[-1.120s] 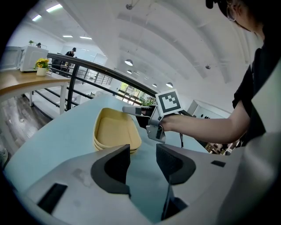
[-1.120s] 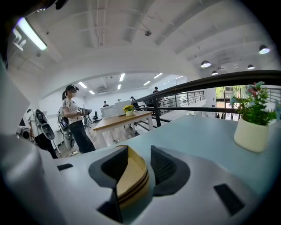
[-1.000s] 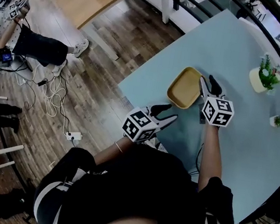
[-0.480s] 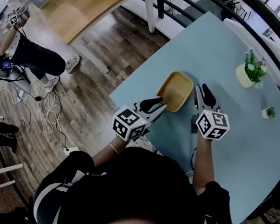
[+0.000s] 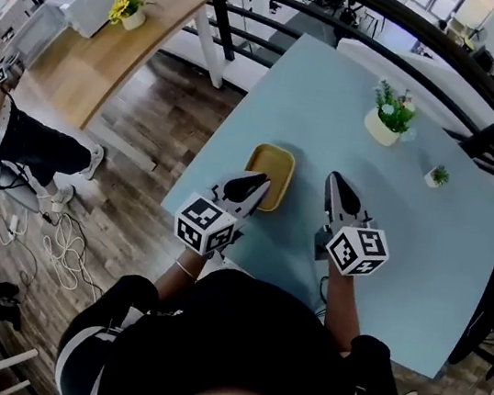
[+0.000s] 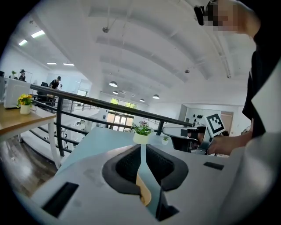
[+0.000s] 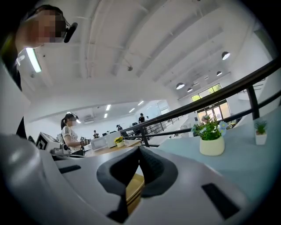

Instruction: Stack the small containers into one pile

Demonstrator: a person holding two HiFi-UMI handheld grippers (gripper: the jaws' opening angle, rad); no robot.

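A yellow rectangular container (image 5: pixel 268 175) lies on the light blue table (image 5: pixel 408 236), near its left edge. It shows low between the jaws in the left gripper view (image 6: pixel 144 193) and the right gripper view (image 7: pixel 134 186), where lines on its side hint at nested rims. My left gripper (image 5: pixel 257 181) (image 6: pixel 141 147) hovers at the container's near left corner; its jaws have just been closing, stand together, and hold nothing. My right gripper (image 5: pixel 335 178) (image 7: pixel 139 149) hangs to the container's right, shut and empty.
A white pot with a flowering plant (image 5: pixel 384 123) and a tiny potted plant (image 5: pixel 433 178) stand at the table's far side. A black railing (image 5: pixel 213 1) runs behind. A wooden desk (image 5: pixel 84 54) and a person (image 5: pixel 24 140) are off to the left.
Both grippers have lifted and drawn back from the yellow container, which stays on the table. The left jaws went from apart to together. The head view has tilted up.
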